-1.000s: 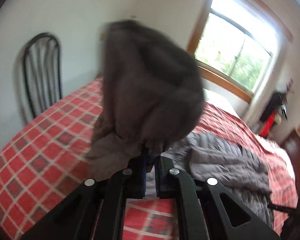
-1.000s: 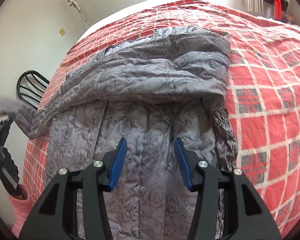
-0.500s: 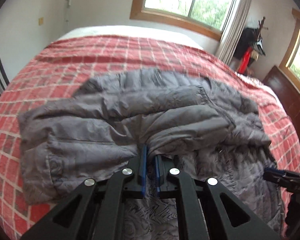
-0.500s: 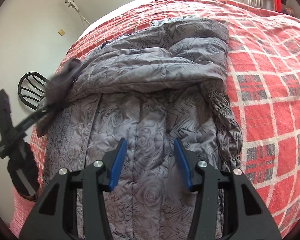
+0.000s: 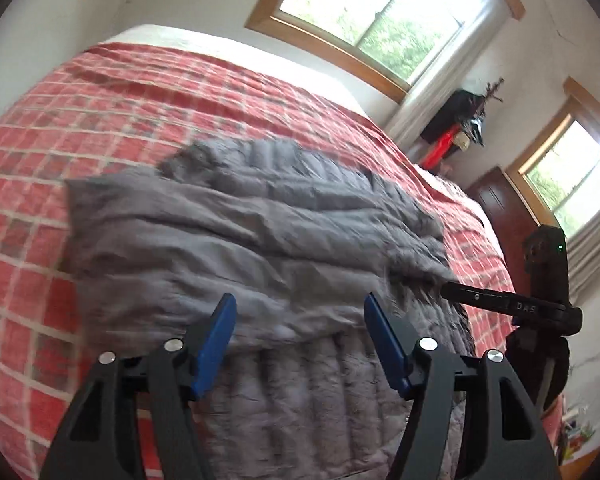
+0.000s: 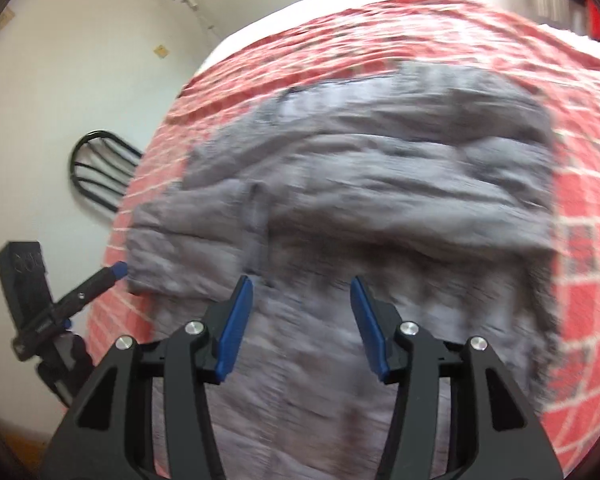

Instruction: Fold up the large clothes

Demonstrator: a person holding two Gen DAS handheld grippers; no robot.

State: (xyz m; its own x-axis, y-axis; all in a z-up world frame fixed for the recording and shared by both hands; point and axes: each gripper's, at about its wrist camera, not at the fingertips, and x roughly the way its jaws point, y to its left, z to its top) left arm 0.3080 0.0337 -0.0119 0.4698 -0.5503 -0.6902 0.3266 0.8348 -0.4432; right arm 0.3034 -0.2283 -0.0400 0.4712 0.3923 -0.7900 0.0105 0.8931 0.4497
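**Grey quilted jacket on bed, sleeves folded, both grippers free**

Grey quilted jacket (image 5: pixel 260 248) lies spread on the red plaid quilted bedspread (image 5: pixel 40 248), roughly mid-bed, body running lengthwise toward the cameras. Its upper part is covered by sleeve fabric folded crosswise in puffy bands; the vertically stitched lower body extends below both grippers. Same garment in the right wrist view (image 6: pixel 380 184), occupying most of the picture. Both views motion-blurred; fabric detail soft.

Bedspread: red squares with white lines, darker grey-red squares at intervals. A white strip shows at the far end of the bed, near the wall.

Room, left wrist view: two wood-framed windows (image 5: pixel 372 12) on white walls, pale curtain beside the nearer one, dark and red items on a stand in the corner (image 5: pixel 456 128). Right wrist view: black metal chair back (image 6: pixel 100 172) against the white wall beside the bed.

Left gripper (image 5: pixel 300 344): black frame, blue pads, jaws wide apart and opening. Nothing is clamped; jacket fabric is seen past the gap, pads clear of it.

Right gripper (image 6: pixel 302 326): same build, jaws partly apart and opening slightly. Nothing gripped; it hangs above the jacket's lower body.

Each gripper appears at the edge of the other's view, at opposite sides of the jacket.
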